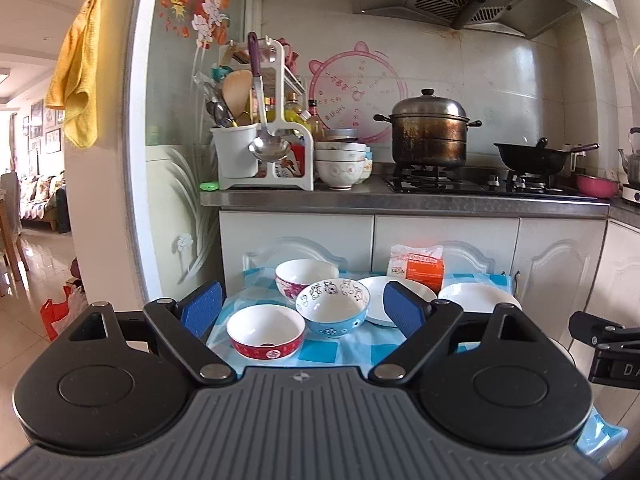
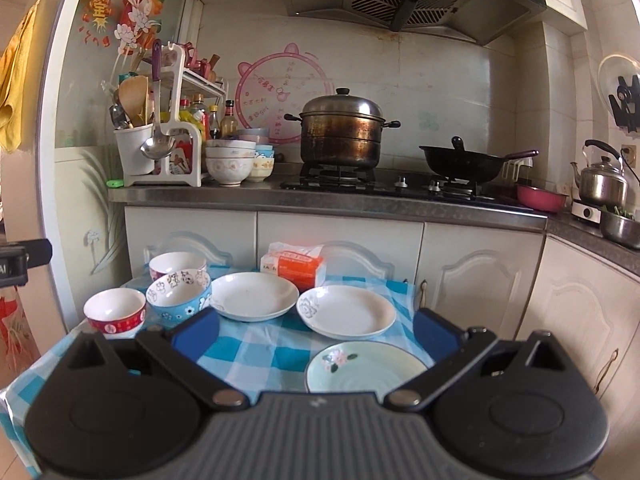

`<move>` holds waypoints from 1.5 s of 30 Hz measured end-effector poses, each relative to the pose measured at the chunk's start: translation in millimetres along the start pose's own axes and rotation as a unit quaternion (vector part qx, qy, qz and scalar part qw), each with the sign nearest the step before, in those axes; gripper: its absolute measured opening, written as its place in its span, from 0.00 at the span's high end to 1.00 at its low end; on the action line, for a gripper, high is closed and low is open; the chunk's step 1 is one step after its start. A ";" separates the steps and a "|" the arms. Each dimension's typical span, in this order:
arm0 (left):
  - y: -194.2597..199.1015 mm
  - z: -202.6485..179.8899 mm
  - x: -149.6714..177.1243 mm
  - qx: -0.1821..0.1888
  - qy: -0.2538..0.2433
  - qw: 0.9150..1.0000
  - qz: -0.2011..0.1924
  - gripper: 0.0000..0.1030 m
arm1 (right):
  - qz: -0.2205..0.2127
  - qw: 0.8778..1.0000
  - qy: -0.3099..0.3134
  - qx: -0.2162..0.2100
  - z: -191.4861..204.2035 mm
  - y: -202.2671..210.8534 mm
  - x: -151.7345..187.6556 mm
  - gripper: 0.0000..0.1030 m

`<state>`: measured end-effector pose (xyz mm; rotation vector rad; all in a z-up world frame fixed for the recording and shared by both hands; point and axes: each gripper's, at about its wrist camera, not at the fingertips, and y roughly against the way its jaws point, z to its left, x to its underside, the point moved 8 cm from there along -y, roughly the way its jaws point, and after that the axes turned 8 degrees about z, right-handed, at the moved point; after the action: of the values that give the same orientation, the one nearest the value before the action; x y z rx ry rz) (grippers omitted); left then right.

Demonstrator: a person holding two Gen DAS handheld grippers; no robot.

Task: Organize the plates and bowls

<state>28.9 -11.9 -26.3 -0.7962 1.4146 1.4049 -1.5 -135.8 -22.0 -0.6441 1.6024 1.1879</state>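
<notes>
A small table covered with a blue-and-white checked cloth [image 2: 256,344] stands in front of white kitchen cabinets. On it are three bowls and three plates, none of them held.

The left gripper [image 1: 302,308] hovers above the near left part of the table with its blue-padded jaws spread wide and empty. Seen through them, the red-rimmed bowl [image 1: 266,332] sits nearest, just inside the left pad. The blue bowl with cartoon figures [image 1: 333,308] lies just behind it, roughly centred between the jaws, touching or nearly touching the pink floral bowl [image 1: 305,280] at the back. The right pad covers part of a white plate [image 1: 376,296]; a second white plate [image 1: 478,298] lies beyond that pad, outside the jaws.

The right gripper [image 2: 316,332] is also wide open and holds nothing. Between its jaws, nearest the camera, lies a pale green plate with a pink flower [image 2: 366,366]. Behind it, also within the jaw span, is a white plate with a grey flower print [image 2: 348,312], and to its left the plain white plate [image 2: 254,296]. The bowls cluster further left, outside the left pad.

An orange-and-white packet [image 2: 298,266] stands at the table's far edge. Behind, on the counter, are a steamer pot [image 2: 342,132], a black wok [image 2: 464,164] and a stack of bowls [image 2: 230,164].
</notes>
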 end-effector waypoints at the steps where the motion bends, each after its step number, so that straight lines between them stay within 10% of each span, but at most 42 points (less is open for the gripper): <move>1: -0.3 -1.1 -0.2 0.002 -0.002 1.000 0.001 0.00 | 0.000 1.000 0.000 0.002 -2.0 -0.5 0.6 0.01; 19: -38.1 -24.5 0.2 0.074 -0.019 0.997 0.028 0.00 | 0.032 0.999 -0.034 0.005 -51.2 -33.4 19.0 0.01; 45: -209.9 -134.2 7.3 0.204 0.012 0.969 0.140 0.00 | 0.128 0.975 -0.180 -0.038 -165.5 -179.7 33.1 0.01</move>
<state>197.0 -168.1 -123.2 -0.3582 1.8119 1.2452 71.9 -350.5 -118.5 -0.2519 1.3618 1.4683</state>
